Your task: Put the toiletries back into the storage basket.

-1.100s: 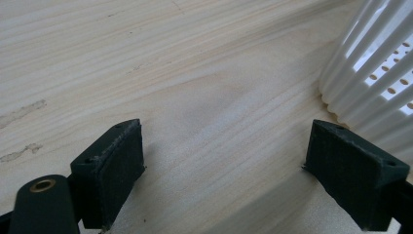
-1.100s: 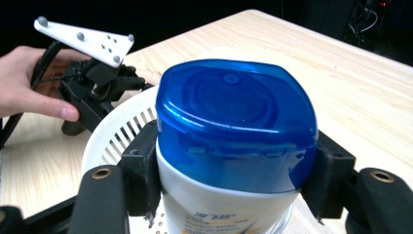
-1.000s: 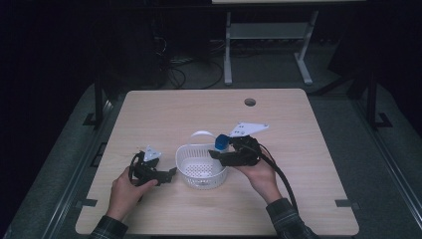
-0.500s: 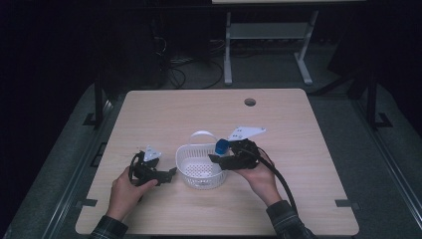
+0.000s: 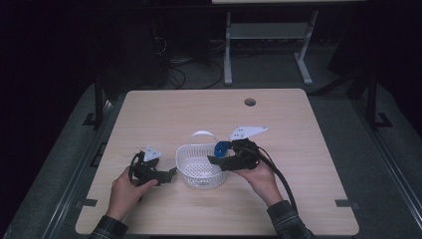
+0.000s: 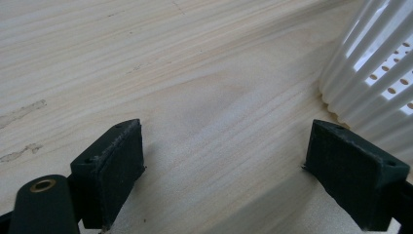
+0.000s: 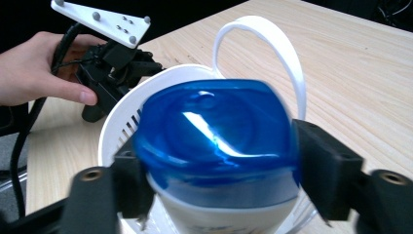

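A white perforated basket [image 5: 200, 166] with a thin loop handle [image 5: 201, 134] stands near the table's front middle. My right gripper [image 5: 217, 158] hangs over the basket's right rim, shut on a bottle with a blue cap [image 5: 221, 148]. In the right gripper view the blue cap [image 7: 214, 131] sits squeezed between both jaws, with the basket [image 7: 119, 122] right behind it. My left gripper [image 5: 170, 173] rests on the table just left of the basket, open, nothing between its fingers [image 6: 109, 165]. The basket's ribbed wall [image 6: 370, 73] is at the right of the left gripper view.
The wooden table [image 5: 199, 114] has a round cable hole [image 5: 250, 102] at the far right. A metal stand [image 5: 263, 35] and cables lie on the dark floor beyond the table's far edge.
My right gripper has shifted a little left and lower with the blue-capped bottle, toward the basket's rim. The left gripper has stayed put.
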The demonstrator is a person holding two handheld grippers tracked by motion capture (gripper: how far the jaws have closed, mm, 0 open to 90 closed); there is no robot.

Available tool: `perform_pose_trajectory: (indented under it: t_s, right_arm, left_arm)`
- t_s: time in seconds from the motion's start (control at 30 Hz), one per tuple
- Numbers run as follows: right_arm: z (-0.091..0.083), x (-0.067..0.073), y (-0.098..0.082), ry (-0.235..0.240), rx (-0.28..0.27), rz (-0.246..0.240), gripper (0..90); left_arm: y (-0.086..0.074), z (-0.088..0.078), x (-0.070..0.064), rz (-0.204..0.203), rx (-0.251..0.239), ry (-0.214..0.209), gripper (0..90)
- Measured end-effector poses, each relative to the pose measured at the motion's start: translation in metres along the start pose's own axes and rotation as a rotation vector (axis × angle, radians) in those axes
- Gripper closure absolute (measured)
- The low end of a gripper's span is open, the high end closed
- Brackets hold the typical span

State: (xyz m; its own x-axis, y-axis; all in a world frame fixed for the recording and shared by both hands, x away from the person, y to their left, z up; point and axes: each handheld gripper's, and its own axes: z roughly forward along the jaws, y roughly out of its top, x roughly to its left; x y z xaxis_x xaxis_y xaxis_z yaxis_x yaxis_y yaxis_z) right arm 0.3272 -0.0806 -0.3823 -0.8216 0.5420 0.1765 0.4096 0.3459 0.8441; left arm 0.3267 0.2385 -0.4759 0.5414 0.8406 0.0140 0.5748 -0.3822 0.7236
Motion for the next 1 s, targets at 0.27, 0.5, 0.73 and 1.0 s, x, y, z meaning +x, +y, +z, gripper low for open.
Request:
perform_pose_trajectory:
  t_s: [0.27,0.5,0.73,1.0]
  right_arm:
    - [0.004,0.005,0.000,0.005,0.013,-0.010,7.0]
    - [-0.004,0.003,0.001,-0.001,-0.011,-0.003,1.0]
    - [-0.017,-0.001,-0.006,-0.002,-0.008,-0.003,1.0]
    - [-0.036,-0.005,-0.014,-0.030,-0.024,-0.004,1.0]
  left_arm:
    - [0.000,0.000,0.000,0.000,-0.002,0.001,13.1]
    - [0.000,0.000,0.000,-0.003,-0.001,0.001,13.0]
    - [0.000,0.001,0.000,-0.007,-0.004,0.003,13.1]
    - [0.000,0.001,-0.001,-0.007,-0.003,0.002,13.1]
